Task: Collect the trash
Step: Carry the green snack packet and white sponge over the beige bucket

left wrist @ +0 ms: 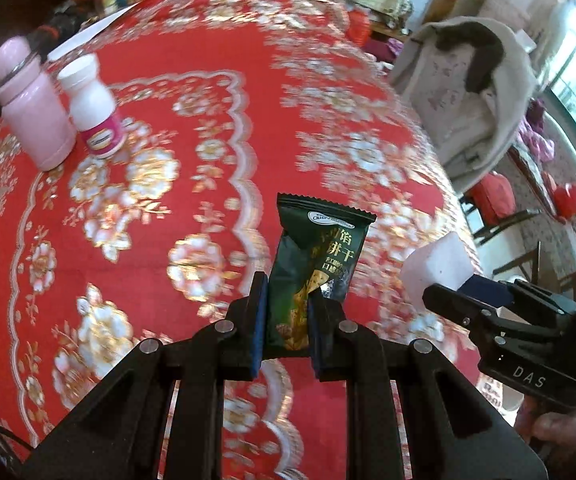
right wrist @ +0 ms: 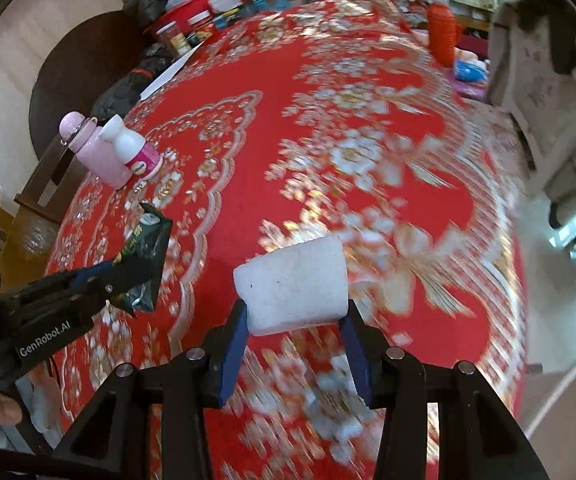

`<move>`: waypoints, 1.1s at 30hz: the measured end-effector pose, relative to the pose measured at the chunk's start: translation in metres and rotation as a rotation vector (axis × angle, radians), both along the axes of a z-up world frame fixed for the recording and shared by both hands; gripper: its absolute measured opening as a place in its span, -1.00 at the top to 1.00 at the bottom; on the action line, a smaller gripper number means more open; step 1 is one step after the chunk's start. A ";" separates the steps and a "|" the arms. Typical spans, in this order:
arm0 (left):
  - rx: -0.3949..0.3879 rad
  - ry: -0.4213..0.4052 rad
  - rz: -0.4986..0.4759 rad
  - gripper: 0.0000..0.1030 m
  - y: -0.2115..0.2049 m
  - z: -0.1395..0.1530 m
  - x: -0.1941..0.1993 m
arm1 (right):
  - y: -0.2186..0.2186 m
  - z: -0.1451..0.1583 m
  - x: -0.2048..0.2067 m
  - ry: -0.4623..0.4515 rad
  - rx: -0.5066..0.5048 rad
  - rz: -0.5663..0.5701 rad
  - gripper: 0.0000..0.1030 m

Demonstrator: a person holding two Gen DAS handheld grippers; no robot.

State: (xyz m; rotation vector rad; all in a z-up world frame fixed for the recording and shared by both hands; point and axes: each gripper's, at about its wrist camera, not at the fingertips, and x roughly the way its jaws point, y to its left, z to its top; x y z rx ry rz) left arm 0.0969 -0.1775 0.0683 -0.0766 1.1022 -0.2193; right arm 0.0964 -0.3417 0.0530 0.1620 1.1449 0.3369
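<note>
a dark green snack wrapper (left wrist: 317, 264) is pinched upright between the pads of the left gripper (left wrist: 286, 320), lifted clear of the red floral tabletop (left wrist: 208, 128). just beside it, a white foam-like block (right wrist: 293, 286), possibly a sponge, is clamped between the blue pads of the right gripper (right wrist: 295, 344). farther back, near the tabletop's edge, a pink bottle (left wrist: 34, 120) and a white bottle (left wrist: 92, 108) are seen standing together.

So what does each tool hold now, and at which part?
Left tool: the dark green snack wrapper, pinched at its lower end. Right tool: the white foam block, gripped by its two sides.
</note>
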 end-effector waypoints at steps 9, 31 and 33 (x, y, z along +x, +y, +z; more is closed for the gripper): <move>0.004 -0.029 -0.116 0.70 -0.069 0.010 -0.033 | -0.059 0.013 -0.052 -0.010 -0.005 -0.106 0.14; 0.002 -0.042 -0.387 0.70 -0.223 0.012 -0.094 | -0.203 0.020 -0.161 0.009 -0.035 -0.393 0.14; 0.002 -0.042 -0.405 0.70 -0.233 0.012 -0.099 | -0.212 0.020 -0.168 0.010 -0.037 -0.412 0.14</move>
